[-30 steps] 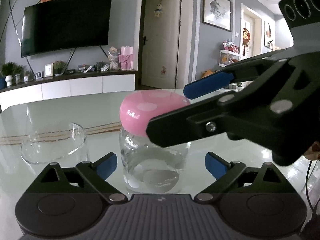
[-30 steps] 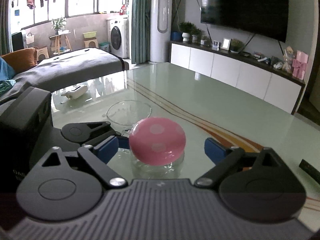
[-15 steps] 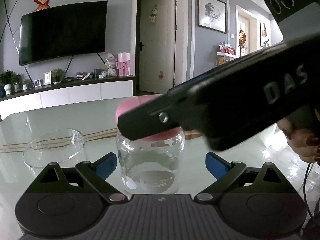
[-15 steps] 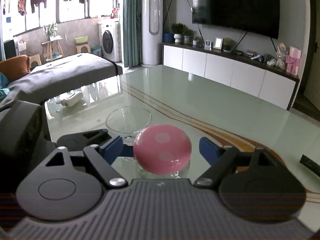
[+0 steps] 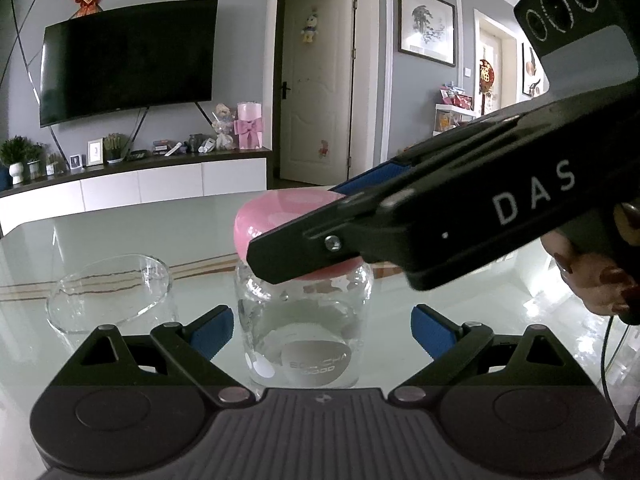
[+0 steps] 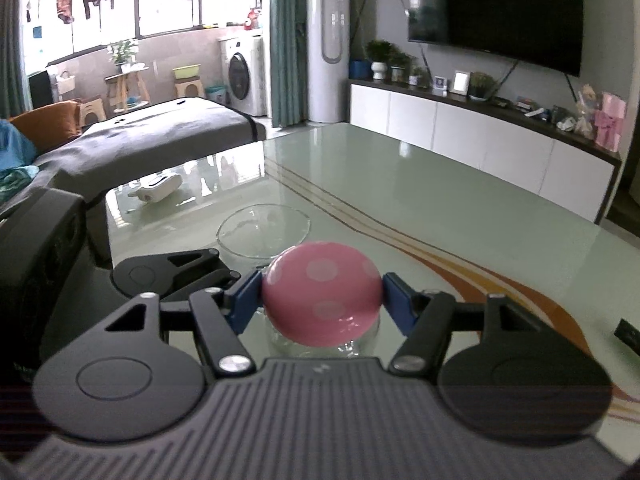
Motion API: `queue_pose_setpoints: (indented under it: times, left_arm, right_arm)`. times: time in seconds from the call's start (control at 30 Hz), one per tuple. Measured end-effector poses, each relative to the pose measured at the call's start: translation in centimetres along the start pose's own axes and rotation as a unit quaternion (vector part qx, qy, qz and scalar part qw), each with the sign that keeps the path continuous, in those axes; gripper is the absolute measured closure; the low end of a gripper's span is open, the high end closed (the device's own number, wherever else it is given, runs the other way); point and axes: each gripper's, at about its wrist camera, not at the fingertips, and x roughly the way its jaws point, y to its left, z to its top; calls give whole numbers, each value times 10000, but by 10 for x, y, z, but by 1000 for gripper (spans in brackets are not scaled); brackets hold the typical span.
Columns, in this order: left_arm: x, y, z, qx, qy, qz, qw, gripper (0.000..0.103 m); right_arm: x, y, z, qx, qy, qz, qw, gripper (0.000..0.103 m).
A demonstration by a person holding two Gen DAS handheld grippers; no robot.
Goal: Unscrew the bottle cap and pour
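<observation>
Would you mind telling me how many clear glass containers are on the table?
2: the capped bottle stands between the left hand-held gripper's open fingers; the empty glass bowl sits just beyond it, leftward in the left wrist view. None seems hidden.

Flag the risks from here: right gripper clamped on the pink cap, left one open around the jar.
1. The left gripper stands open, its pads clear of the glass jar; twisting the pink cap now would likely spin or drag the jar on the glossy table.
2. The right gripper pinches a smooth domed cap at two points; it may slip.
3. The glass bowl sits close beside the jar; a skid could knock it.
</observation>
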Motion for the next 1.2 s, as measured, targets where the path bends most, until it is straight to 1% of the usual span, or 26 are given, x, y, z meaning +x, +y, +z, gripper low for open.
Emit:
queue_pose_setpoints:
  times: [0.33, 0.53, 0.63, 0.8, 0.93, 1.1, 1.2]
  left_arm:
    - [3, 4, 5, -47, 13, -26, 10000, 6]
    - [3, 6, 6, -54, 26, -41, 10000, 6]
    - [3, 6, 6, -59, 42, -60, 10000, 6]
    - [4, 7, 5, -90, 77, -81, 9999, 10]
    - [6, 9, 5, -183, 80, -67, 9998, 14]
    - [7, 12, 5, -275, 71, -9, 9996, 22]
    - [7, 13, 4, -303, 74, 12, 9995, 23]
  right_arm:
    - [-3, -5, 4, -199, 40, 293, 9994, 37]
    - [-5, -7, 6, -255, 55, 344, 9991, 37]
    - [-6, -6, 6, -271, 34, 290, 9992, 33]
    - [-11, -6, 6, -148, -99, 257, 9995, 21]
    - [-10, 0, 4, -150, -99, 191, 9997, 21]
    - [-7, 7, 5, -194, -57, 123, 9997, 21]
    - [-4, 10, 4, -163, -48, 63, 9998, 21]
